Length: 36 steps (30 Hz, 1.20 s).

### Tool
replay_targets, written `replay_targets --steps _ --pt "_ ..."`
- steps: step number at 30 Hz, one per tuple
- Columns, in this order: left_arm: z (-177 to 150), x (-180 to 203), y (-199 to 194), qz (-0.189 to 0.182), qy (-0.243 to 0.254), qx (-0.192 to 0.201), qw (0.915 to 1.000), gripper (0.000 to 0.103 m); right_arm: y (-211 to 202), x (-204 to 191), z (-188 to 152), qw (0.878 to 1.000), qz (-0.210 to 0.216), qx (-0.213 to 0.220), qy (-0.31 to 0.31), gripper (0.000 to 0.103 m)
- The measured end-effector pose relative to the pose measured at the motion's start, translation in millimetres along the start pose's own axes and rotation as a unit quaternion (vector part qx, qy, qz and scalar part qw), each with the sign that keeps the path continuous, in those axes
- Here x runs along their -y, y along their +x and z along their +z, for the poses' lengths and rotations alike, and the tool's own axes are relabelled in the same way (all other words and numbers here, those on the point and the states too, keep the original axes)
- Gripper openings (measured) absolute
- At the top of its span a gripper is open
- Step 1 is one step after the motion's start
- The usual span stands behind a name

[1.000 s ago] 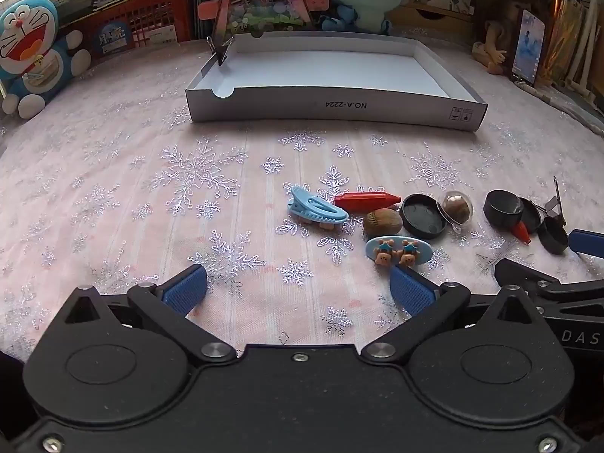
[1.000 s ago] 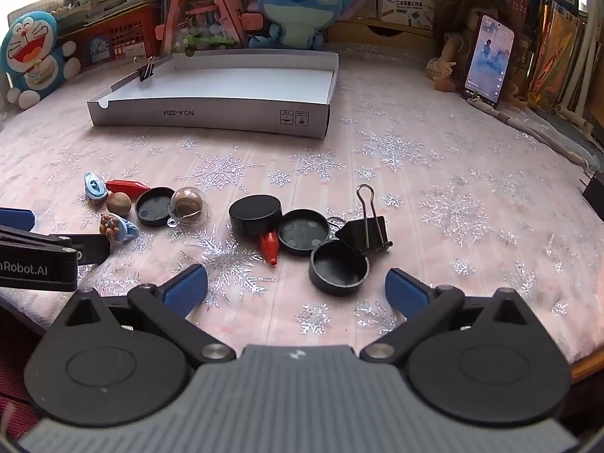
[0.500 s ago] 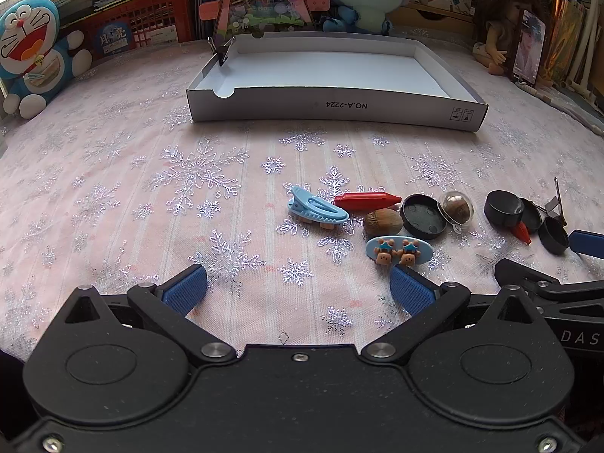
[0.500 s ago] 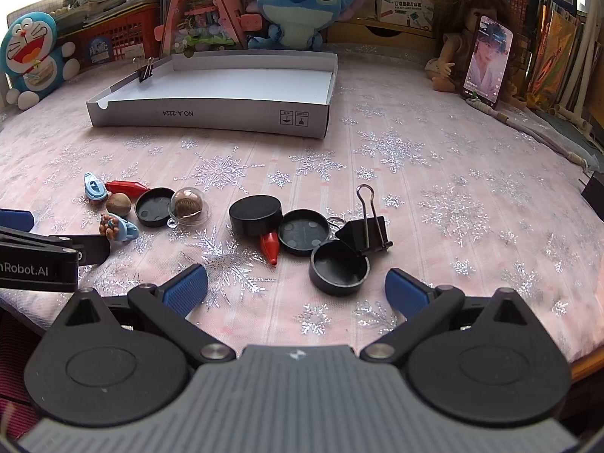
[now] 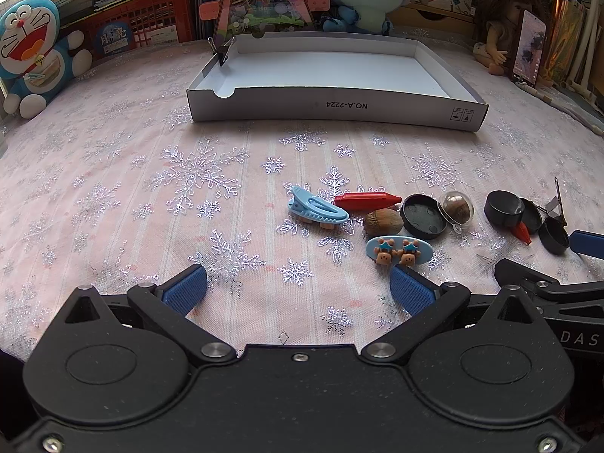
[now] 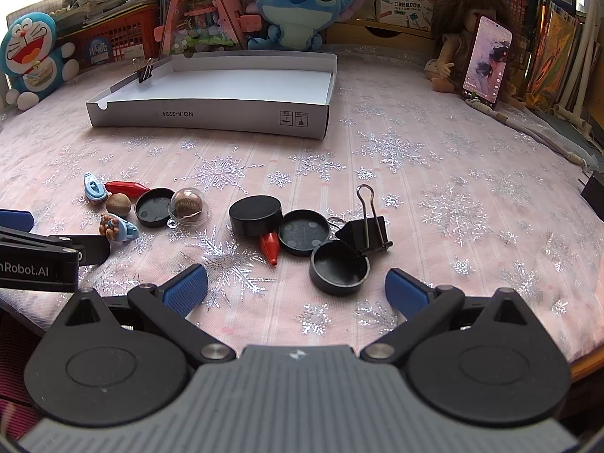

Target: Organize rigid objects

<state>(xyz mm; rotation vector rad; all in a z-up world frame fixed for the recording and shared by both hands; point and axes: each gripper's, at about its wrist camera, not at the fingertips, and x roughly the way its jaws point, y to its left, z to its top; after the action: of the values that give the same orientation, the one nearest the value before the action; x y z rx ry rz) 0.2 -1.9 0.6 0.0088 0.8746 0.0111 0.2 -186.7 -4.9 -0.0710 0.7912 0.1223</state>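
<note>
Ribbed blue pads on left gripper [image 5: 298, 288], glossy round black lids [image 6: 339, 268], cardboard tray [image 5: 332, 104]

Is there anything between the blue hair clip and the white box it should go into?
Nothing visible. The blue hair clip lies on the cloth, and only bare snowflake fabric runs from it up to the white box. The other small items sit to its right, off that path.
</note>
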Motion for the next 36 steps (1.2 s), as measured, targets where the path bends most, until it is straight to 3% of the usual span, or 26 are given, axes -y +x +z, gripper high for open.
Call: replay_targets --steps 36 --pt "-0.1 0.4 0.0 0.000 0.000 0.000 1.0000 0.103 -2.6 3.7 3.0 1.000 0.003 0.002 0.001 0.103"
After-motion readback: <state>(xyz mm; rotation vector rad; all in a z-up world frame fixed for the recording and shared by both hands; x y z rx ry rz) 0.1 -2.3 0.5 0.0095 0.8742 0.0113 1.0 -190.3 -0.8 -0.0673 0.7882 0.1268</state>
